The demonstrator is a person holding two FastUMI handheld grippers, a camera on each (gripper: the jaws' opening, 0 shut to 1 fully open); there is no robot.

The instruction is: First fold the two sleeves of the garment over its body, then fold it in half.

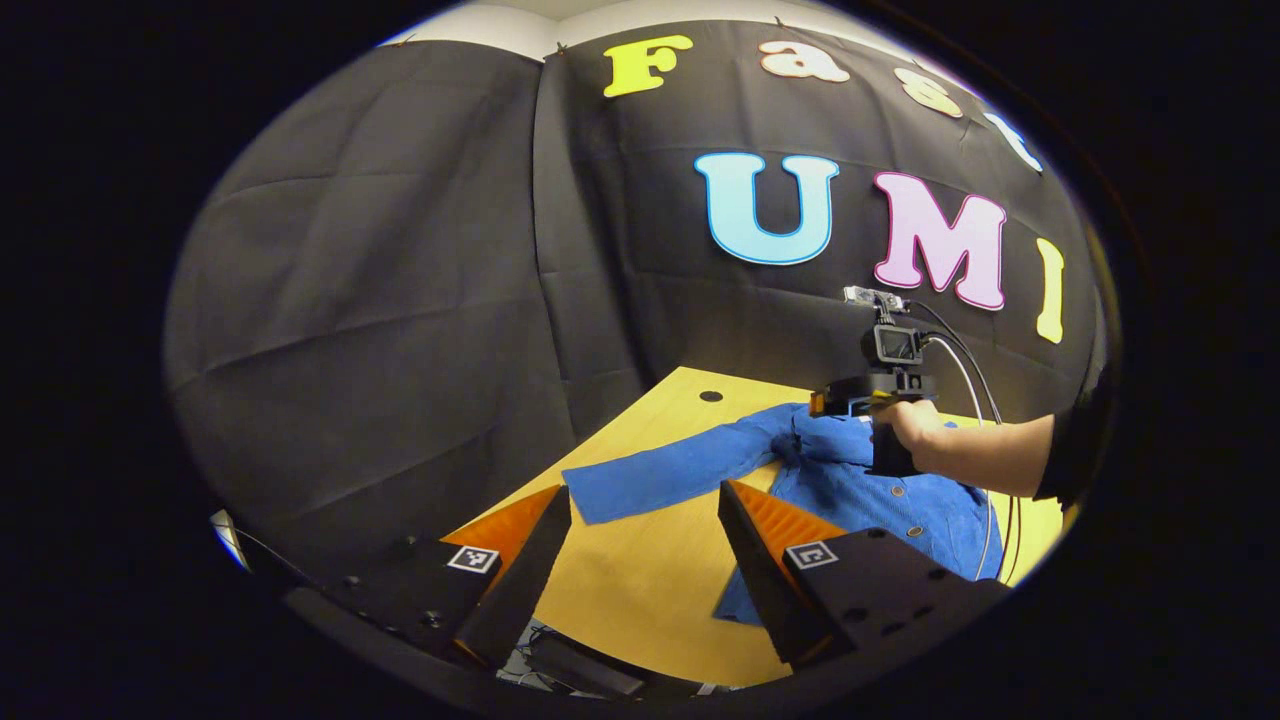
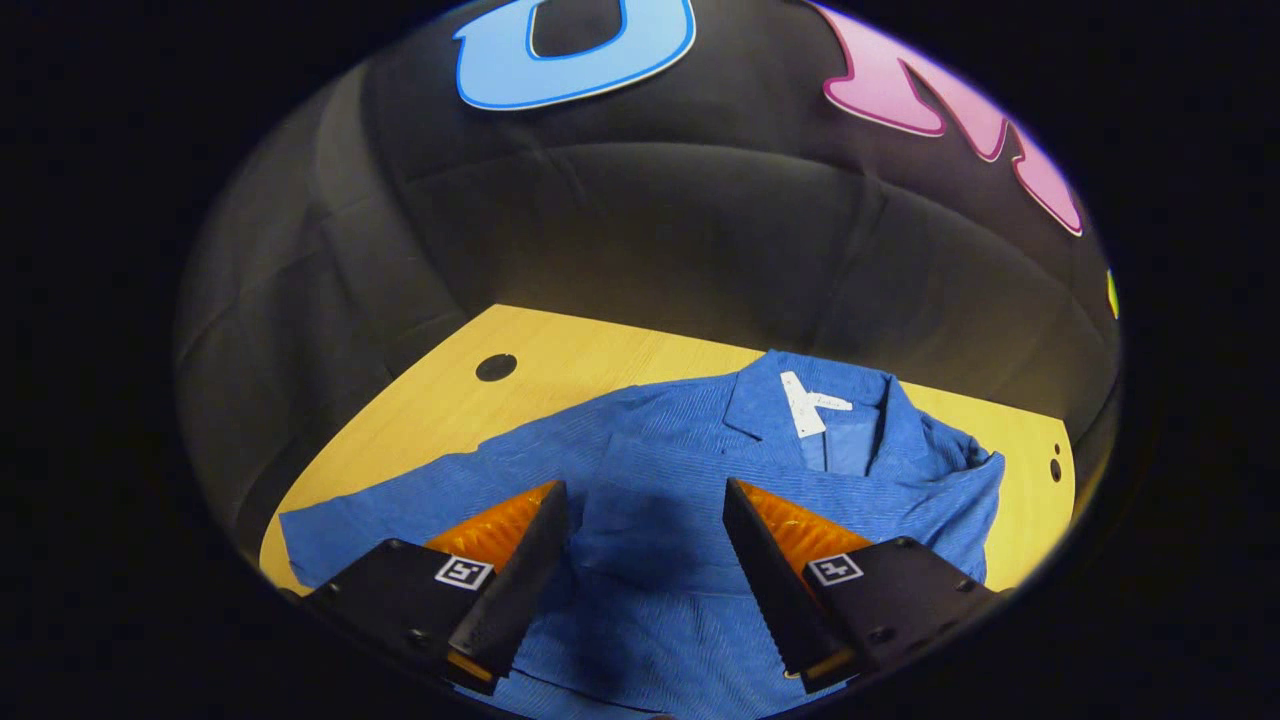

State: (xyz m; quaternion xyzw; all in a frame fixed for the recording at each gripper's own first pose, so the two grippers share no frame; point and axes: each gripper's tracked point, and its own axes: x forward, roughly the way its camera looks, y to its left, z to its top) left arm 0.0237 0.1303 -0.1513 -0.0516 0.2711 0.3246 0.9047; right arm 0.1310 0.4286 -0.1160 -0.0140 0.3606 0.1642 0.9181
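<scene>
1. Leftmost, the left gripper (image 1: 645, 560) hangs above the near edge of the table (image 1: 630, 580), its two wedge-shaped fingers spread wide apart with nothing between them but bare tabletop and the end of a sleeve.
2. Ridged pads (image 1: 790, 515) line the inner faces of those fingers, and a small square marker sits on each finger block.
3. Smooth, pale wood grain covers the table, with a round dark hole (image 1: 711, 396) near its far edge.
4. Spread flat on that table lies the blue shirt (image 1: 900, 500), a finely ribbed fabric with small buttons down the front; its sleeve (image 1: 660, 475) stretches out straight towards the left, unfolded, lying on the wood.
5. Further right in the left gripper view, a hand (image 1: 905, 425) on a bare forearm grips the handle of the right gripper (image 2: 645, 560), held above the shirt's collar area with a camera mounted on top and cables trailing away.
6. From the right gripper view, that gripper's fingers stand wide apart over the shirt's chest, gripping nothing.
7. Beyond them the open collar (image 2: 830, 400) shows a white label inside, and the far shoulder is bunched into wrinkles.
</scene>
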